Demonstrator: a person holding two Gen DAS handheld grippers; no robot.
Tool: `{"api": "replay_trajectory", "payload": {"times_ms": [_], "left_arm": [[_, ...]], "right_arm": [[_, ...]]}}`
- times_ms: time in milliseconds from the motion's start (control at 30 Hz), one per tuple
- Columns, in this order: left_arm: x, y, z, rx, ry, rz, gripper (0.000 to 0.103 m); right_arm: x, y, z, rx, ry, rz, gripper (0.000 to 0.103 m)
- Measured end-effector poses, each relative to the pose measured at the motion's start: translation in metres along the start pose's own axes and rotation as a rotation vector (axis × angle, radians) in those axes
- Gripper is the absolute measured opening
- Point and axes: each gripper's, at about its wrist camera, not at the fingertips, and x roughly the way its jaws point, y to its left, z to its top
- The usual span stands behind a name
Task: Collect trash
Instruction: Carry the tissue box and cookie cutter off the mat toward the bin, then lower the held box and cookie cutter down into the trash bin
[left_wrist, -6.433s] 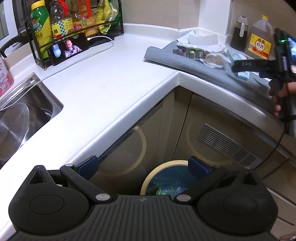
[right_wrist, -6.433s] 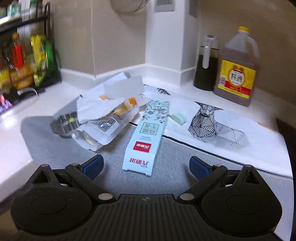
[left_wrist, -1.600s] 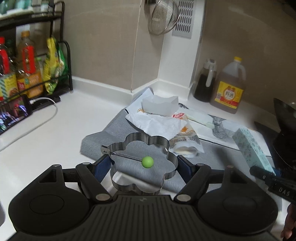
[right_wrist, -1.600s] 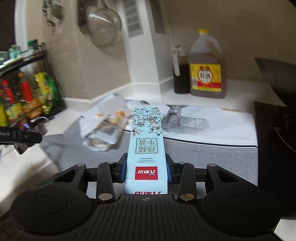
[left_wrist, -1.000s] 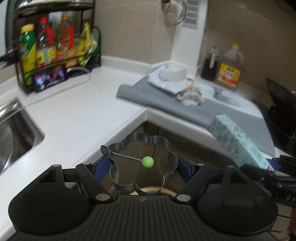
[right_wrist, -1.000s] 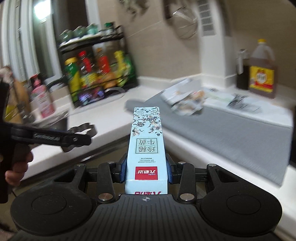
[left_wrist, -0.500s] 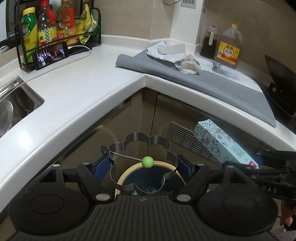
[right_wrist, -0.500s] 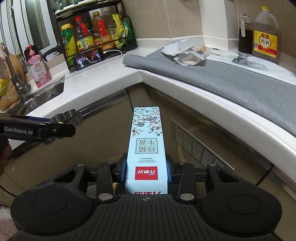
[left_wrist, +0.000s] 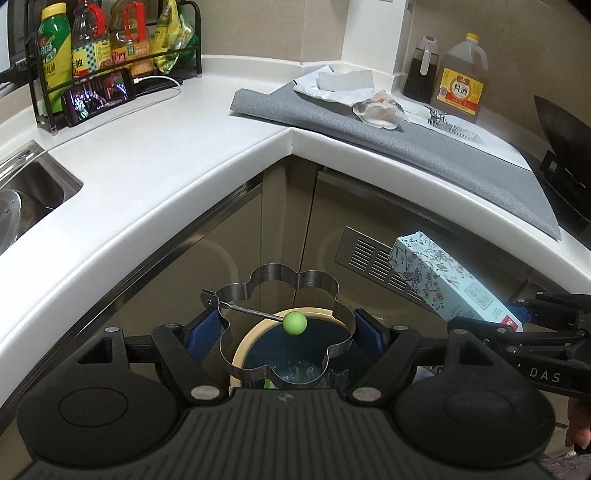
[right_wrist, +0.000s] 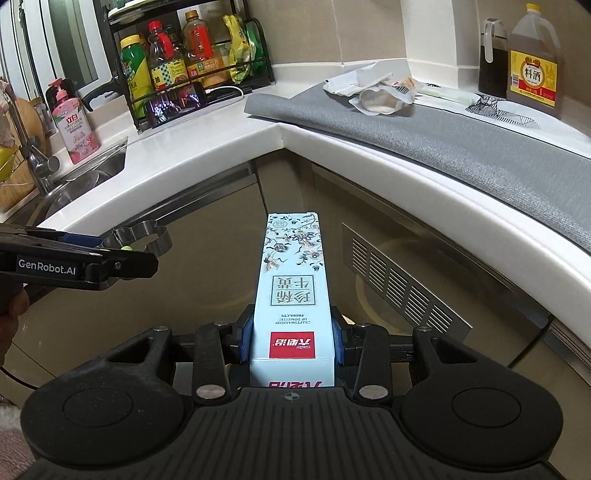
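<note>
My left gripper (left_wrist: 286, 332) pinches a flower-shaped stainless steel ring mould (left_wrist: 280, 325), blue pads (left_wrist: 201, 332) pressed against its two sides. A thin wire with a small green ball (left_wrist: 294, 322) crosses the ring's opening. The mould hangs in the air directly above a round waste bin with a cream rim and dark blue liner (left_wrist: 255, 332); crumpled clear plastic shows inside it.

My right gripper (right_wrist: 292, 338) is clamped on a long pale-blue cardboard box with floral print and a red label (right_wrist: 293, 291), gripped near its labelled end, the far end pointing away toward the beige cabinet doors (right_wrist: 207, 236). Seen from the left wrist, the box (left_wrist: 443, 282) is just right of the mould, tilted, near the bin but not over its mouth. From the right wrist, the mould (right_wrist: 142, 236) sits off to the left, apart from the box.

Far, on the white L-shaped countertop (left_wrist: 166, 147): a grey mat (left_wrist: 424, 144) with crumpled white paper wrappers (left_wrist: 340, 86) and a clear plastic pouch (left_wrist: 378, 112) on it. Behind these, a large brown jug with yellow label (left_wrist: 461, 90). Far left, a black wire rack of bottles (left_wrist: 107, 44), a phone (left_wrist: 98, 96) leaning at its foot. Steel sink (left_wrist: 26, 199) at the left edge.
</note>
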Motion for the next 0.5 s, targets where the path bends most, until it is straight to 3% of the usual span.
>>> {"api": "replay_trajectory", "payload": {"times_ms": [500], "left_arm": [[0.043, 0.005, -0.011, -0.029, 0.103, 0.003, 0.082]], "right_arm": [[0.028, -0.010, -0.006, -0.001, 0.072, -0.016, 0.042]]}}
